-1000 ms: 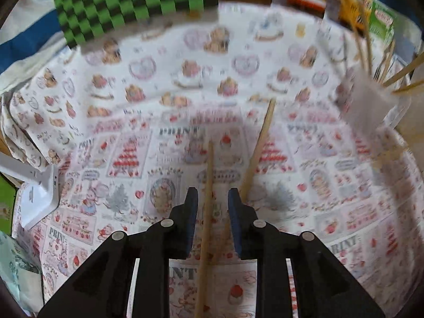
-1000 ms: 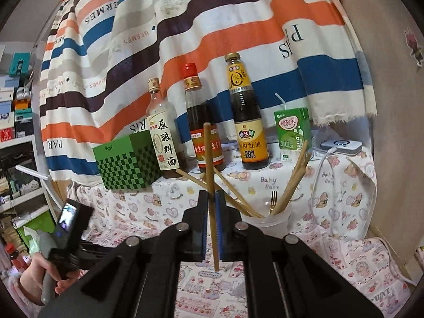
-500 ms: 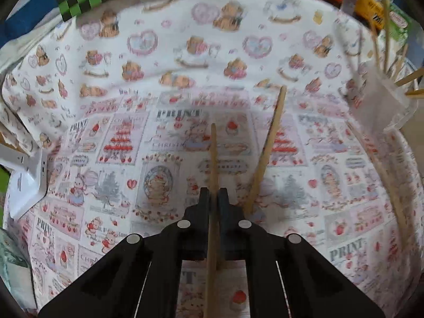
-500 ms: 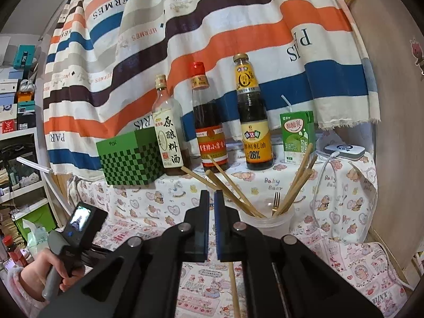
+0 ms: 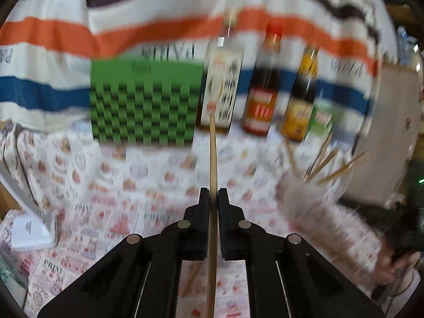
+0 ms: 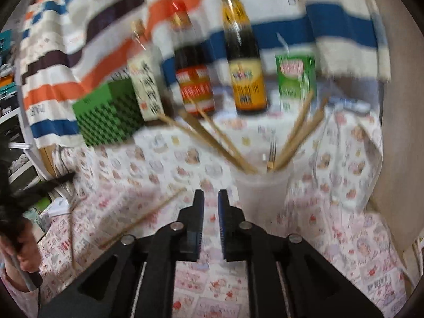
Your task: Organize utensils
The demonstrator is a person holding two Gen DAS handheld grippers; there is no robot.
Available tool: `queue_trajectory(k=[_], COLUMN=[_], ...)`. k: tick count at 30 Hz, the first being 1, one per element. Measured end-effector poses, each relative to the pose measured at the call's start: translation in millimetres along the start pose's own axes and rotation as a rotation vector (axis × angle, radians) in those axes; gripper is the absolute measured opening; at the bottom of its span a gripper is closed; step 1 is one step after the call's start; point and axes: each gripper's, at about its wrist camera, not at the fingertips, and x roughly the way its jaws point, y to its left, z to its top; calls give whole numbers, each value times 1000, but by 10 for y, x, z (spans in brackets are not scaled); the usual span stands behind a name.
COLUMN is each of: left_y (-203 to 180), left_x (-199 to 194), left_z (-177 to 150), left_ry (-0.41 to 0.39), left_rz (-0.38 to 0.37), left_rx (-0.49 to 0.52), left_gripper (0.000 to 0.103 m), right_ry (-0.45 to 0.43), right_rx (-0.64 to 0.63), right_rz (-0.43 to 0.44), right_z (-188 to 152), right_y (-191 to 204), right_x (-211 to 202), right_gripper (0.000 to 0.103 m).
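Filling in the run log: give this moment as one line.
left gripper: shut on chopstick | right gripper: jaws opening, empty | cup: holds chopsticks, fork

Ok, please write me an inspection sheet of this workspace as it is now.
Surface: printed cartoon tablecloth covers the table.
Job's things: translucent plastic cup holds wooden chopsticks and a metal fork; one loose wooden chopstick lies on the cloth.
Clutter: green checkered box, three sauce bottles, green drink carton.
Grippers: left gripper shut on a wooden chopstick; right gripper slightly open, its jaws have just been opening, nothing between them.
Cables: white cable, blurred.
Surroundings: striped cloth backdrop.
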Motion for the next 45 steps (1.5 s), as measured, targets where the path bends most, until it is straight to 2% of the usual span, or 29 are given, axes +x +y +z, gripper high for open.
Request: queue_trajectory(k=[4, 6, 8, 13, 19, 23, 24, 25, 26, 27, 30, 32, 36, 40, 45], left_y=[-24, -31, -65, -111, -154, -122, -109, -91, -70, -58, -20, -9, 5, 9, 20], left_x=[-203, -250, -277, -270, -313, -322, -315, -303, -296, -291, -268, -254, -230, -234, -246], left_z=[50, 57, 62, 5, -9, -3, -1, 2, 3, 2, 3, 1, -7, -13, -4], left_ry=[-104, -129, -145, -154, -167, -175, -171, -166, -165, -164, -157, -154, -145, -151, -159], left_rz=[-25, -29, -27, -37, -42, -40, -42, -48, -53, -55, -59, -56, -48, -52, -55], left_rx=[0, 1, 10, 29, 37, 18, 10, 2, -7, -14, -30, -35, -44, -47, -55], left_gripper=[5, 5, 5, 5, 5, 5, 5, 5, 5, 5, 5, 5, 5, 5, 5], right_ry=[150, 248, 334, 419, 515, 551, 549, 544, 542, 549, 542, 497, 384, 225, 61], right_rx=[18, -18, -37, 8, -104, -123, -115, -104, -102, -100, -83, -96, -118, -139, -149], right_rz=[-70, -146, -173, -150, -184, -208, -202, -199, -197, -194, -173, -171, -157, -149, -181], right_z=[-60, -107, -131, -188, -451, -615, -635, -643, -641, -639, -635, -580, -348, -53, 262], right_y=[-119, -164, -224, -407, -400, -426, -447, -466, -470, -472, -439, -364, -175, 30, 230], right_x=[250, 387, 485, 478, 295, 243, 228, 209, 205, 195, 155, 37, -281, -645, -818], right_gripper=[28, 30, 30, 32, 32, 32, 32, 24, 11, 9, 8, 8, 8, 6, 6])
